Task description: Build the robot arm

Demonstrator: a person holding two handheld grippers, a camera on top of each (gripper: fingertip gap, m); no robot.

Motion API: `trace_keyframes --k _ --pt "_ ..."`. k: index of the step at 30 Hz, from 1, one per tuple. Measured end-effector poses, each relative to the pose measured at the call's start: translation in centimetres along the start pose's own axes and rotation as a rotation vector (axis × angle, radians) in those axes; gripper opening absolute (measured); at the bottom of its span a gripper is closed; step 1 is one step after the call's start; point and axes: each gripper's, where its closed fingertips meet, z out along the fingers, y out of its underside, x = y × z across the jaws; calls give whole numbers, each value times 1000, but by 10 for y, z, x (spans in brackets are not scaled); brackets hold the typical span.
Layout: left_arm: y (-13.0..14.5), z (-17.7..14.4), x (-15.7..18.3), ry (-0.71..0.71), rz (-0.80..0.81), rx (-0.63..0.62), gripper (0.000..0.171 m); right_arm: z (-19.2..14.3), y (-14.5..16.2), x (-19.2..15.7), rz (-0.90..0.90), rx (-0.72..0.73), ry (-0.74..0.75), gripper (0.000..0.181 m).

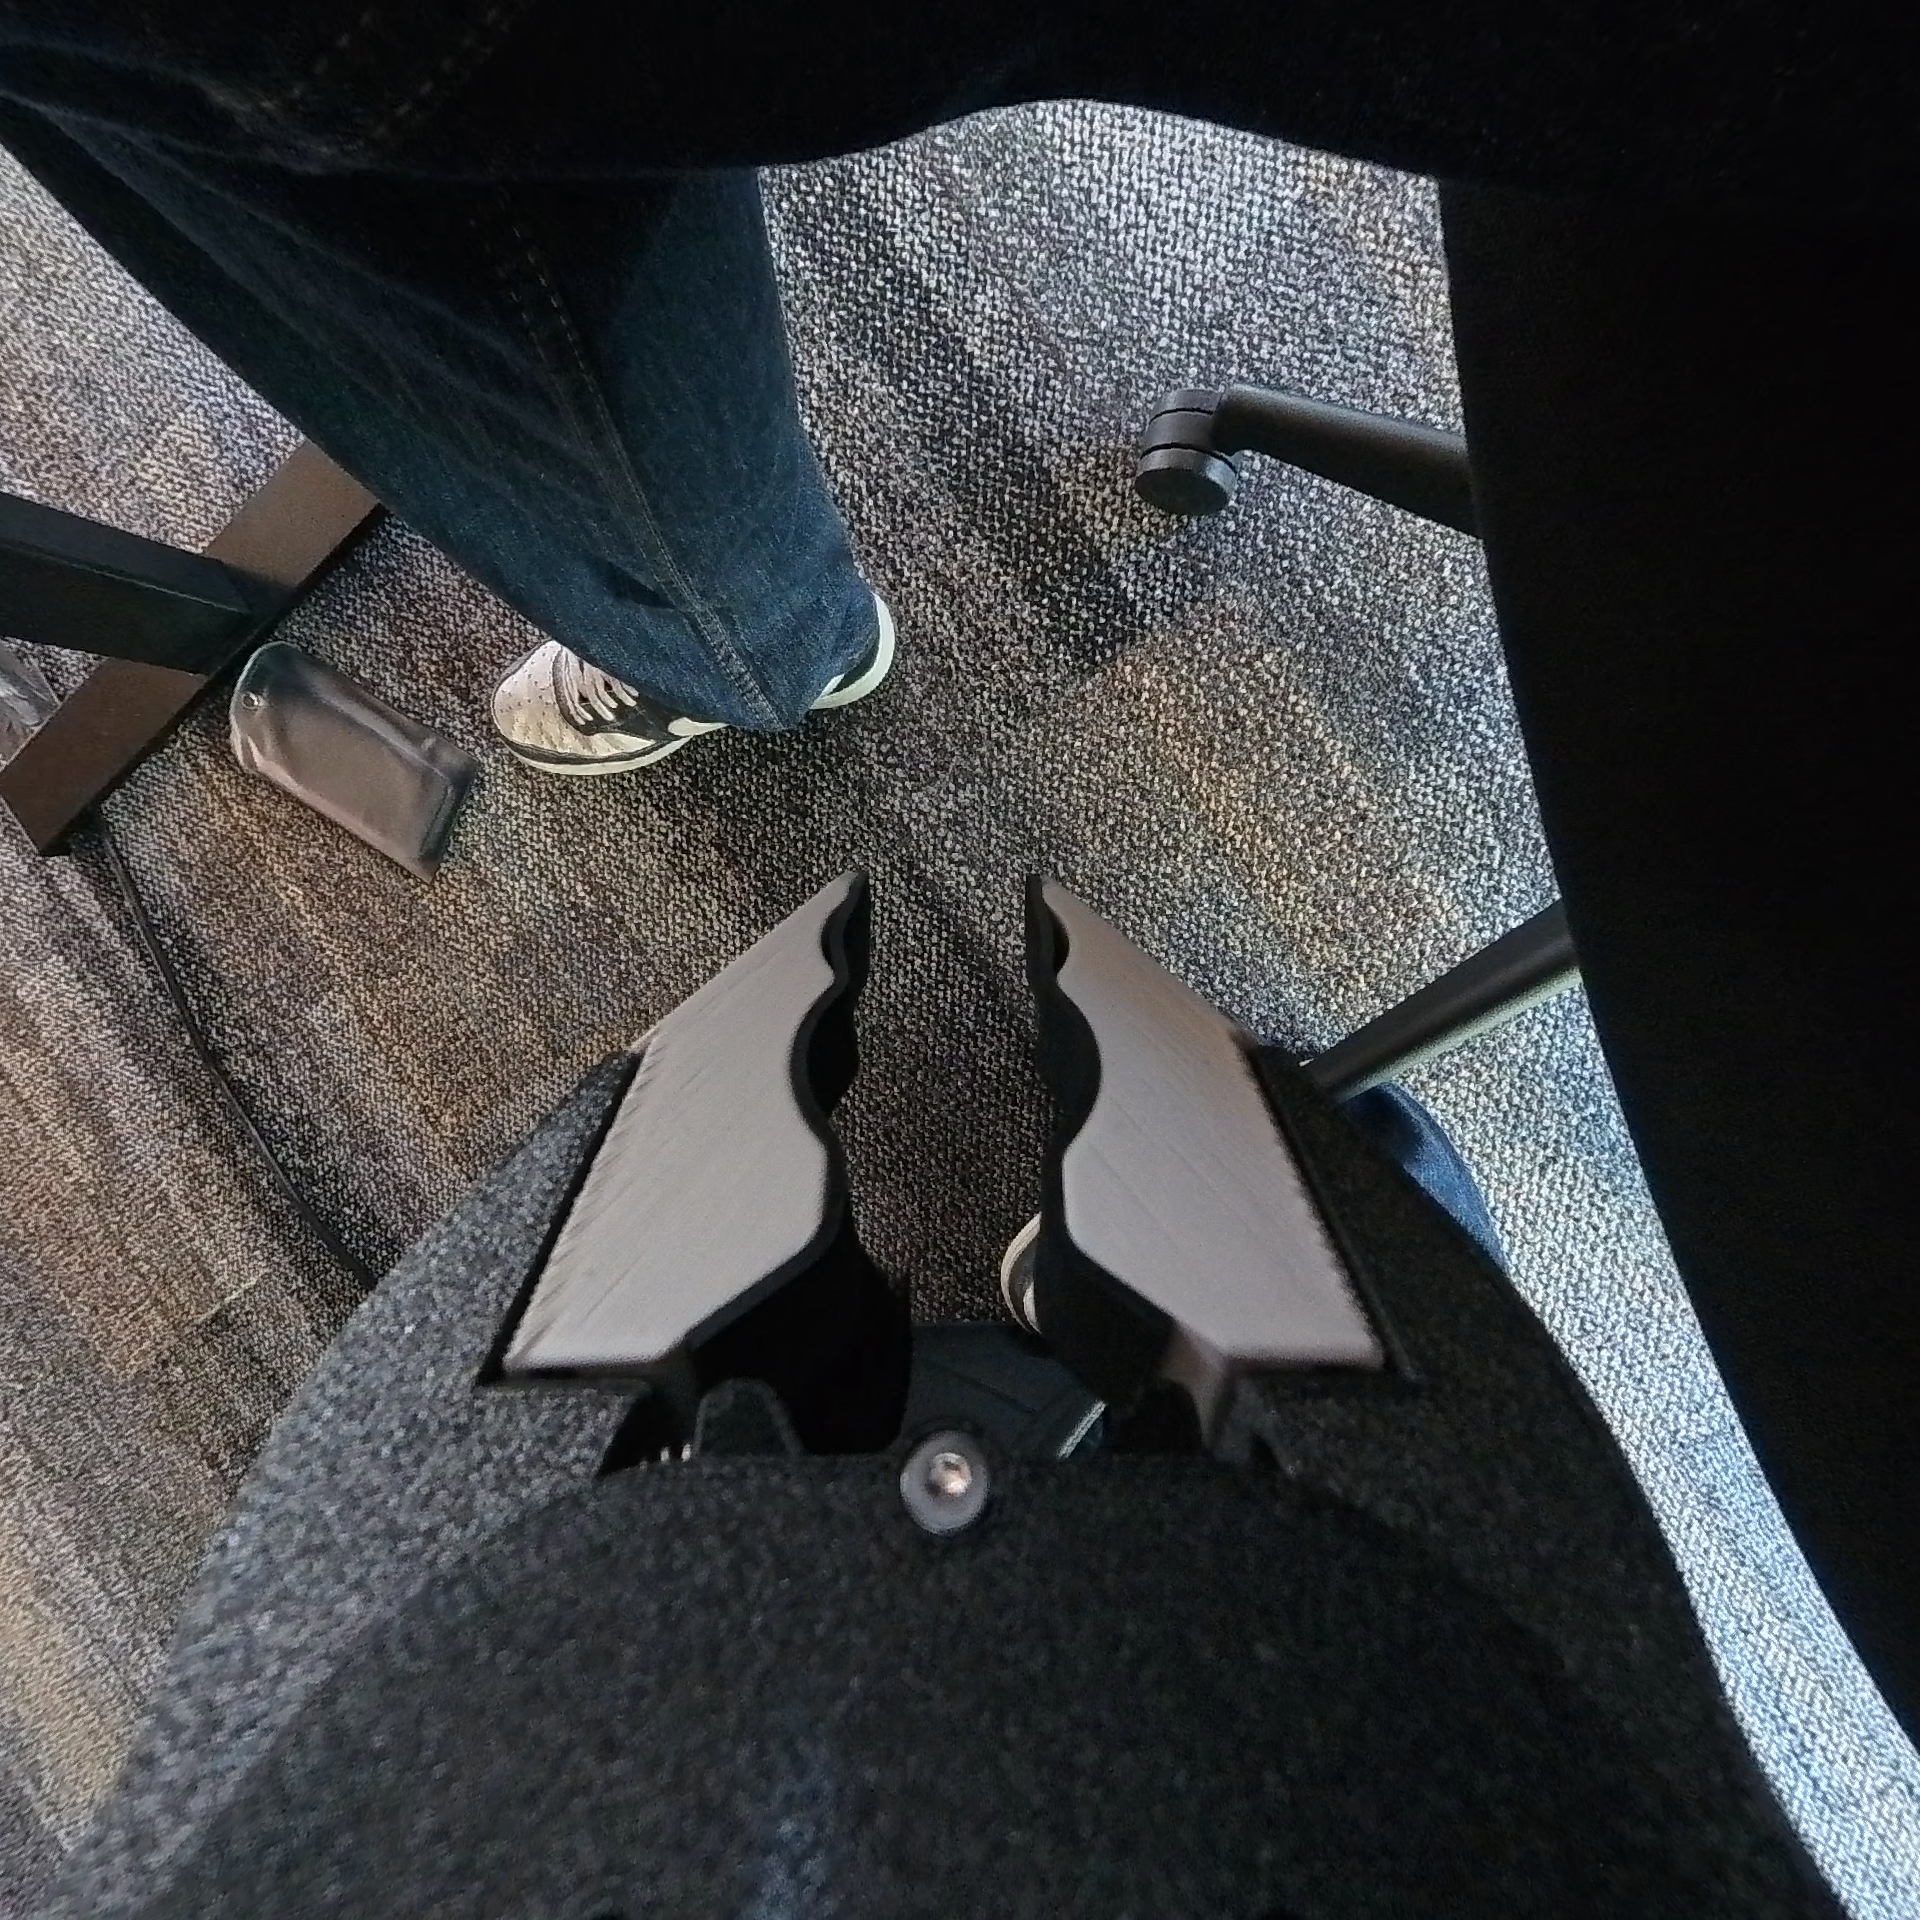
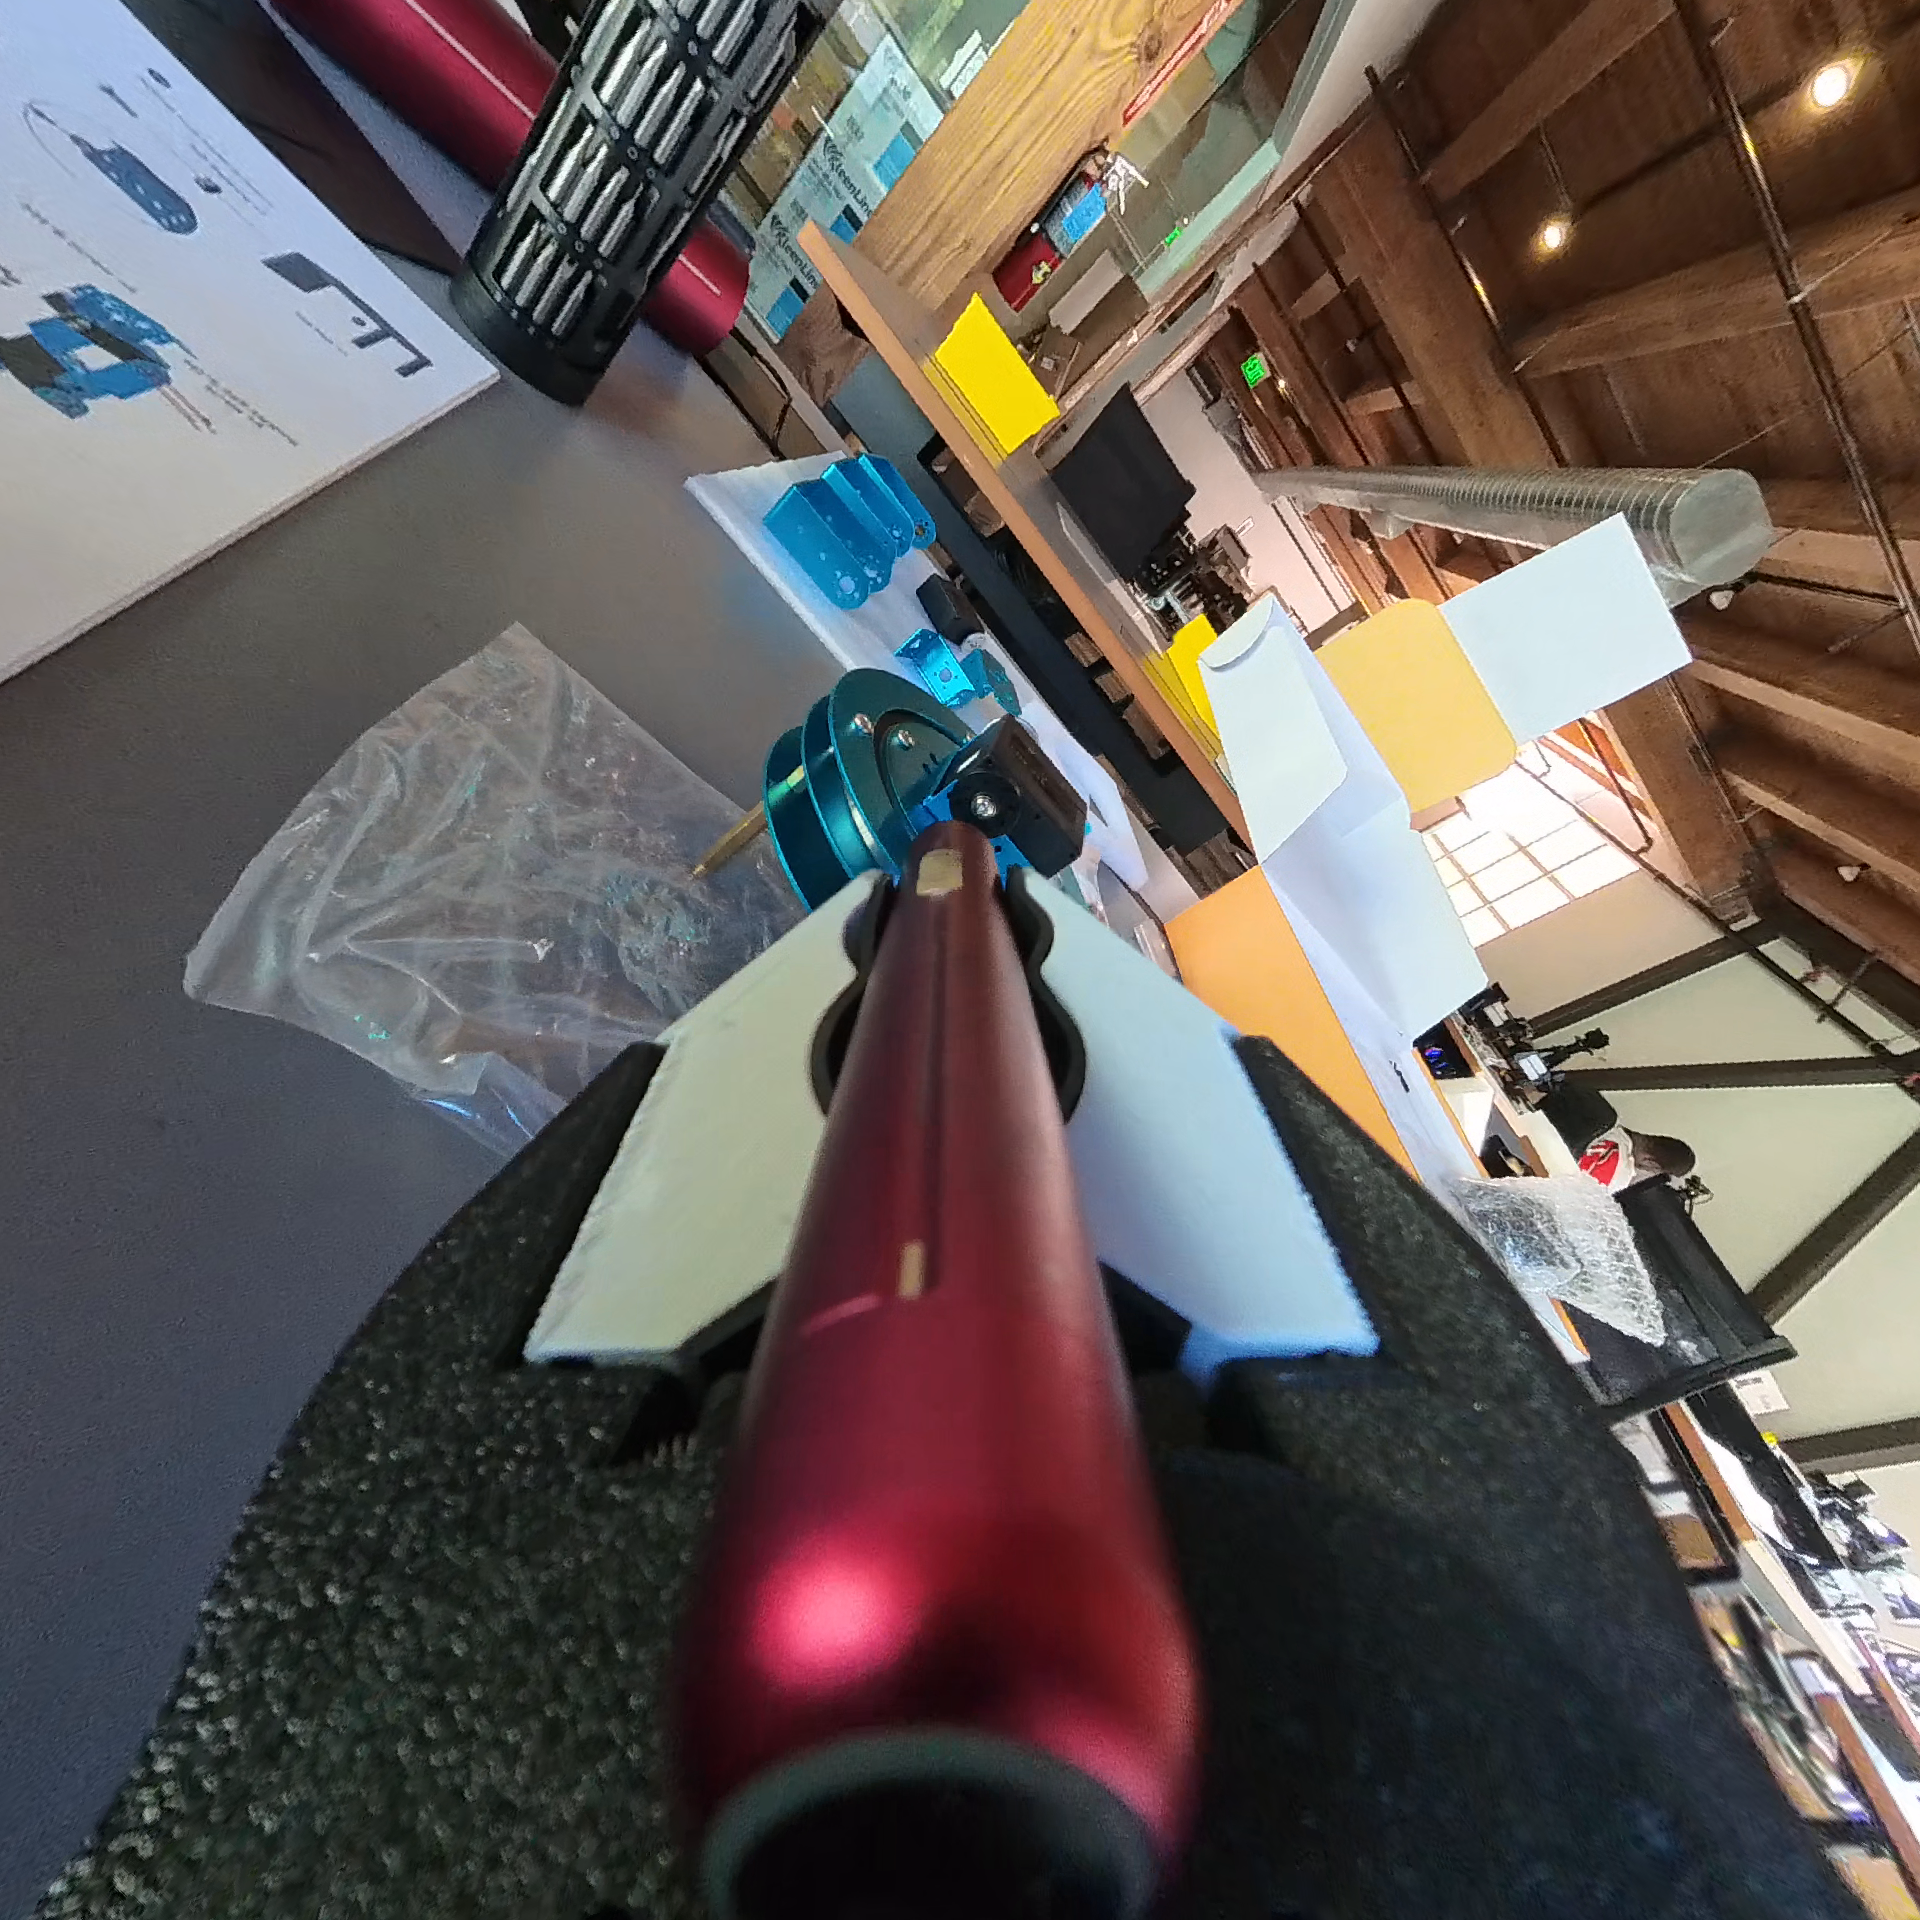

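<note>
My right gripper [image 2: 945, 883] is shut on a red metal screwdriver [image 2: 935, 1299] that runs forward between the white fingers [image 2: 727, 1143]. Its tip meets a black screw head [image 2: 982, 805] on a black block mounted on a blue round metal assembly [image 2: 842, 790] standing on the dark table [image 2: 364, 582]. My left gripper [image 1: 945, 894] hangs open and empty, pointing down at grey carpet [image 1: 1143, 727] beside a person's jeans leg [image 1: 623, 468] and white sneaker [image 1: 582, 707].
On the table lie a crumpled clear plastic bag [image 2: 468, 873], a white instruction sheet [image 2: 156, 312], a black bit holder [image 2: 613, 177], a red tube [image 2: 468, 94] and blue brackets [image 2: 847, 530] on a white tray. Below, a chair caster [image 1: 1184, 457] and desk foot [image 1: 156, 665] stand on the carpet. The left gripper's tips are roughly 50 cm from the right gripper's.
</note>
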Motion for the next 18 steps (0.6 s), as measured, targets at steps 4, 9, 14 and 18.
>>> trace_keyframes --k 4,9,14,18 --pt "0 0 0 0 2 0 28 2 -2 -2 -15 3 15 19" --pt "0 0 0 -2 1 0 28 5 -4 -8 -43 0 26 19" --pt "-1 -1 -1 -4 2 2 28 6 -5 -8 -107 -8 87 20" --pt "0 -1 -1 -6 2 1 27 7 -4 -9 -171 -30 148 20"
